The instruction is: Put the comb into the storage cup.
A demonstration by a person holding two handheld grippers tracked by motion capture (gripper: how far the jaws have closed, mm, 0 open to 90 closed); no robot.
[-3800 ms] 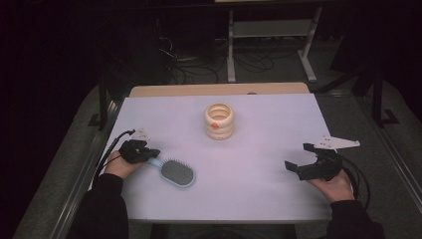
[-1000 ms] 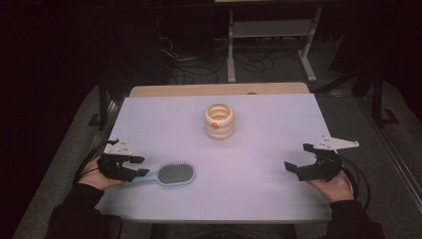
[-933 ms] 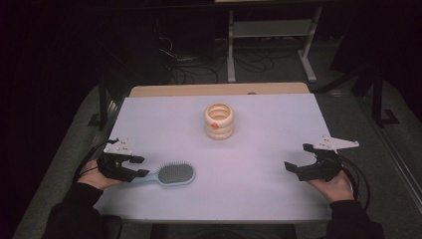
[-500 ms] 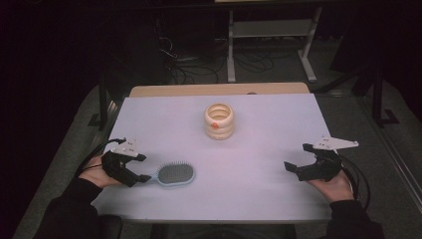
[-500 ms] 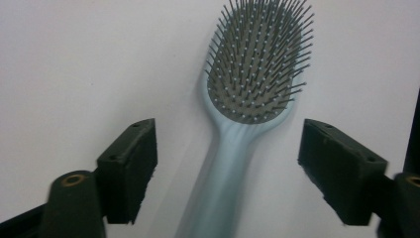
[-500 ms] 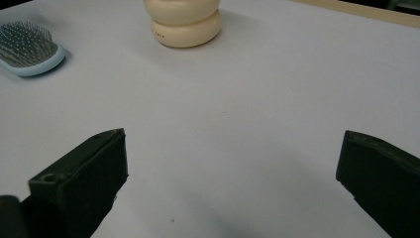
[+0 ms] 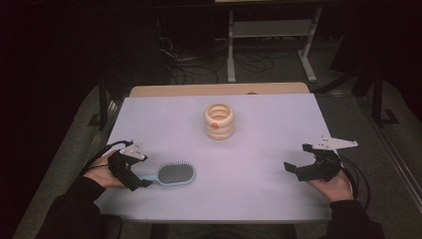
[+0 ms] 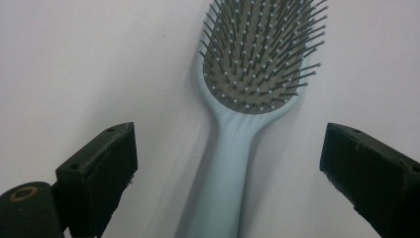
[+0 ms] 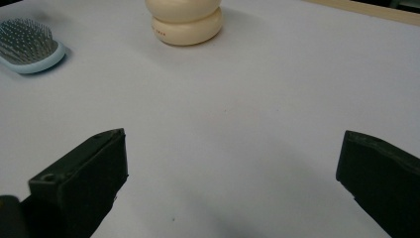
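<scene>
A light blue hairbrush [image 7: 171,175] lies flat on the white surface [image 7: 259,149], near the left front corner, with its bristles up. Its handle points toward the person's left hand [image 7: 102,172].

The left hand-held gripper [image 7: 137,180] sits right at the handle end of the brush. In the left gripper view, the handle [image 8: 225,188] lies between the two black jaws, and there is a clear gap on each side. The jaws have just been opening, and now they stand wide. They do not press on the brush, so it rests on the surface by its own weight.

The right hand-held gripper [image 7: 296,169] is well apart, near the right front edge. Its jaws are wide open too, with nothing between them, just bare surface. In the right gripper view, the brush head [image 9: 27,44] shows far off to the left.

In the middle of the surface, toward the back, stands a cream stack of rings [image 7: 219,121] with a small orange dot on it. It is well apart from the brush and from both grippers.

It looks like the brush has been put down where it belongs and let go. That part seems done. What may be left is for the left hand to pull back from the handle without bumping it. I cannot tell if the ring stack is meant to be used as well.
</scene>
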